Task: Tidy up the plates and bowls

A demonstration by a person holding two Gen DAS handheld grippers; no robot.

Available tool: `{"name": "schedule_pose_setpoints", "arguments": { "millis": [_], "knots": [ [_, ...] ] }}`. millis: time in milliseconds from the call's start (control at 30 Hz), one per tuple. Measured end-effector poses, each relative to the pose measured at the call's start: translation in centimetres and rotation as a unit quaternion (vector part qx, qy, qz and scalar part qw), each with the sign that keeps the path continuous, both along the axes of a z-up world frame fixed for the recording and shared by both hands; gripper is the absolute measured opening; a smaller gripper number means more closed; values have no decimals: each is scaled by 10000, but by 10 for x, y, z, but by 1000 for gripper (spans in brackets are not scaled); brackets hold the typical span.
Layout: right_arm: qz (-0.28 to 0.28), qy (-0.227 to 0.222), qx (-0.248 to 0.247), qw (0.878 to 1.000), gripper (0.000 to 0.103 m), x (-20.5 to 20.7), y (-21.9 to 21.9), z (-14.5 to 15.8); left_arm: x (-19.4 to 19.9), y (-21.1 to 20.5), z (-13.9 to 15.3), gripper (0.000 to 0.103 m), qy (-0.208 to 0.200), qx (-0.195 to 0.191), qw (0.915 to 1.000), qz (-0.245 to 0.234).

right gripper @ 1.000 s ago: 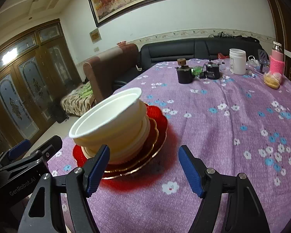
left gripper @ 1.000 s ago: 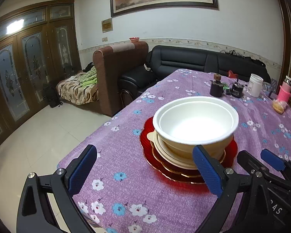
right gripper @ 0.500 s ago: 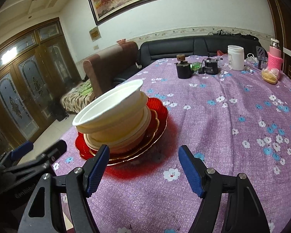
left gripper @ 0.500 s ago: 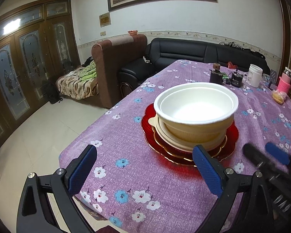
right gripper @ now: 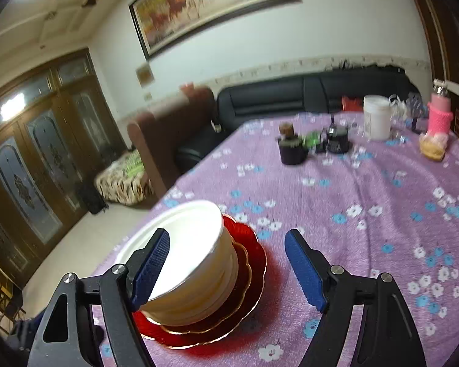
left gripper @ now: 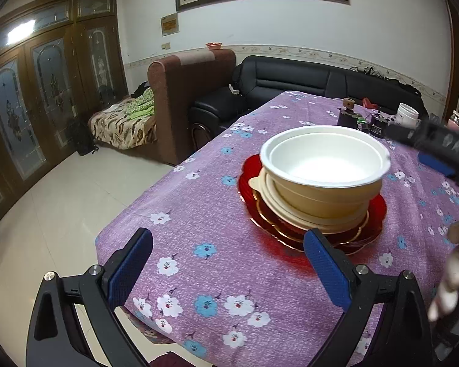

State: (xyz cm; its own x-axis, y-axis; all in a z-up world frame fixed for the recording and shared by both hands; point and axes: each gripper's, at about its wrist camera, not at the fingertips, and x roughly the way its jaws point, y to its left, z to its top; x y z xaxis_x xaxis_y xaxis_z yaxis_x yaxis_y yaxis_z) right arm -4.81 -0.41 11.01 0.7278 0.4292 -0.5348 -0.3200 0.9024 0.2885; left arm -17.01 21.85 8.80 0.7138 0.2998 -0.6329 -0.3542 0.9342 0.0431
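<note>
Nested white plastic bowl on scalloped red plate, lower left of frame, saving bench room; right tongs just widened, empty, left tongs apart, empty.

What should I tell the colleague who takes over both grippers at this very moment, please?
Left gripper: open, empty, short of the stack.
Right gripper: open, empty, jaws just widened; its left pad shows in front of the white bowl, contact unclear.
Things: white bowl nested in a cream bowl, on a cream plate, on the red plate, near the table's corner.
Done: one stack.
Left: possibly nothing; no other plates or bowls seen.
</note>
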Motion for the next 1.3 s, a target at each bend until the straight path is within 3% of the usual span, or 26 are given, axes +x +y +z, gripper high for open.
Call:
{"name": "schedule_pose_setpoints", "arguments": {
  "millis": [200,333,733,967,1300],
  "knots": [
    [-97,341,-171,9992,82,15,7,-35,4,11,-6,99,48,-122,9999,82],
    [23,210,-381,9990,82,14,18,-44,9,9,-9,99,132,-124,9998,19],
    [-78,-603,-129,9981,87,-44,-4,-10,12,-4,-12,99,180,2,9998,-9],
    [-98,-488,-397,9980,88,-65,-12,-28,13,-25,-10,99,183,146,9996,-165],
    [-139,-235,-362,9990,88,-65,-24,-39,17,-43,-8,99,215,290,9990,-252]
  ]
}}
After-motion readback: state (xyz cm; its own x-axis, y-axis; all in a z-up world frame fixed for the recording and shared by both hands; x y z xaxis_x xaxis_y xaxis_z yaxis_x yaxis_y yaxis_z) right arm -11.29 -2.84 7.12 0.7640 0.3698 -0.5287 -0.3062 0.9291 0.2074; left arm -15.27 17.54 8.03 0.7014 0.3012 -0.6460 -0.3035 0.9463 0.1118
